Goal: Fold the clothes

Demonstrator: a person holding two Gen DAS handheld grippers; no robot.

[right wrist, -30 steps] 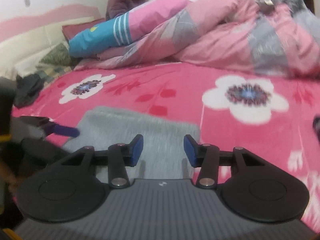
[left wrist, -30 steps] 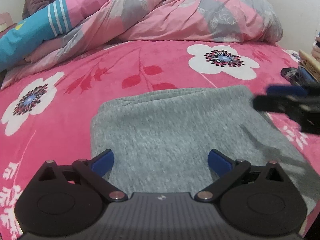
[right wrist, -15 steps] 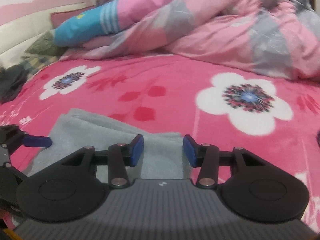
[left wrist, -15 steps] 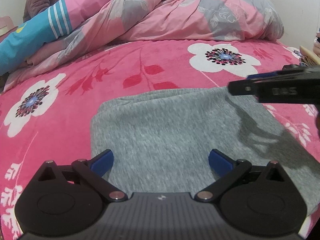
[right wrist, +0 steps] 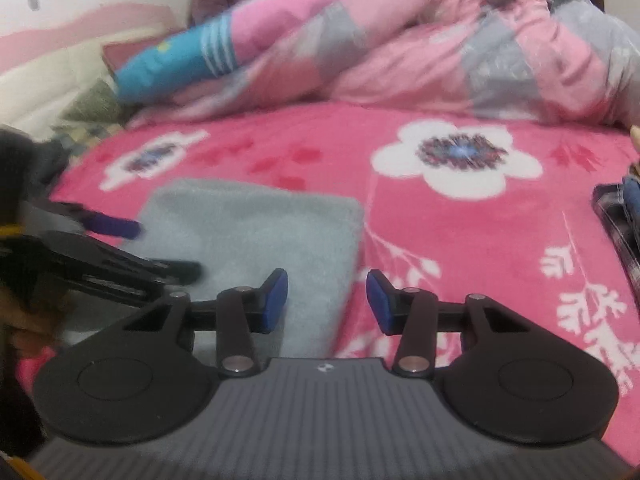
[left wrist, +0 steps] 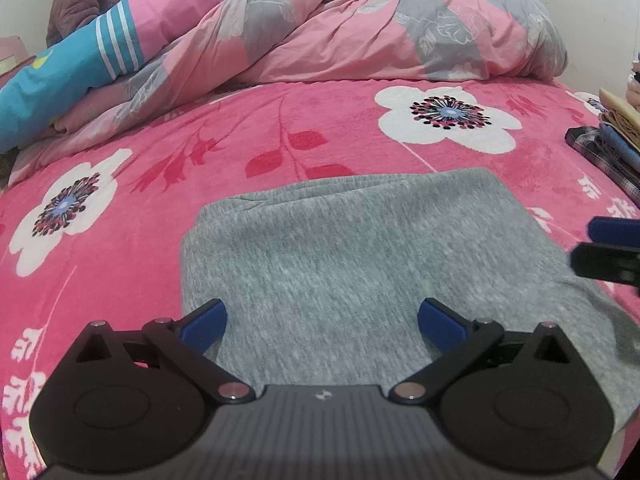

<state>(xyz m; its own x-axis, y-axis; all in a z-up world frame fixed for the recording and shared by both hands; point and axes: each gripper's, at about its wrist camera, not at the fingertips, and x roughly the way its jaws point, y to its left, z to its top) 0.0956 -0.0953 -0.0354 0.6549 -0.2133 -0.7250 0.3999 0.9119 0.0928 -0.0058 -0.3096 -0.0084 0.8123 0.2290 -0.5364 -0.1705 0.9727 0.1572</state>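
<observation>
Grey cloth point(left wrist: 352, 248) lies flat on the pink bedspread point(left wrist: 240, 152), already doubled into a rough rectangle, presumably so the next fold can be made against a firm, even surface. The left gripper point(left wrist: 322, 320) hangs over the cloth's near edge with its jaws wide apart and nothing between them, placed as if to pin or pick up that side. The right gripper point(right wrist: 327, 300) has its jaws partly apart and empty, straddling the cloth's right edge, one pad point(right wrist: 274, 300) over grey fabric and the other over the bedspread, a fair position for taking that edge. The left view shows the cloth's full breadth and weave, plus a stack point(left wrist: 612, 140) of folded clothes at the right, probably the finished pile. The right view, blurred, shows what the left cannot: the left gripper from the side, the hand point(right wrist: 28, 320) gripping it, and the cloth's far right corner. A quilt point(left wrist: 360, 32) is heaped behind.
</observation>
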